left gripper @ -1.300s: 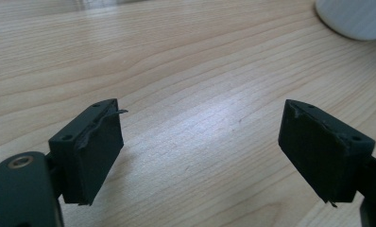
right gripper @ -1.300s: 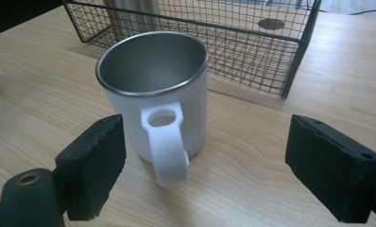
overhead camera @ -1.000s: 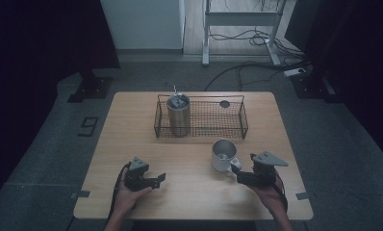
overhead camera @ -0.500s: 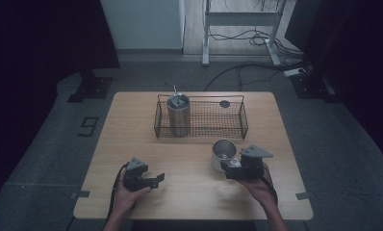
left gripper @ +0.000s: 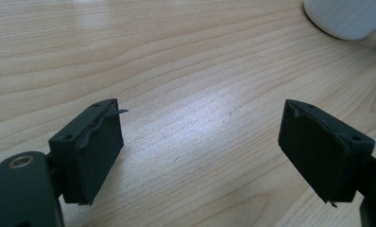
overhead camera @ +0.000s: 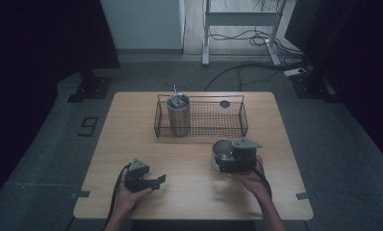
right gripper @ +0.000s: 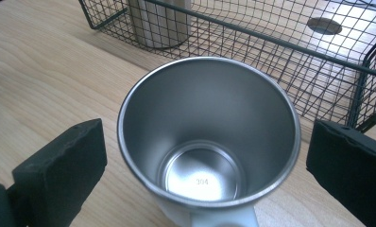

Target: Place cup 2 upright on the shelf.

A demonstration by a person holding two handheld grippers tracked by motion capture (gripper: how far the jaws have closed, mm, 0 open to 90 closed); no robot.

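Dim room, grey floor (overhead camera: 45, 159). Light wood tabletop (overhead camera: 132, 125) at centre. Beyond tabletop: white cabinet (overhead camera: 144, 24), then a metal-frame stand (overhead camera: 240, 19) with cables (overhead camera: 247, 72) trailing on floor. Dark curtain (overhead camera: 40, 38) left of tabletop; dark equipment (overhead camera: 343, 43) right.

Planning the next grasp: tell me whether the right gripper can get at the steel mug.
Likely yes: the right gripper has just been opening; its fingers flank the steel mug, nothing between, wire basket behind.
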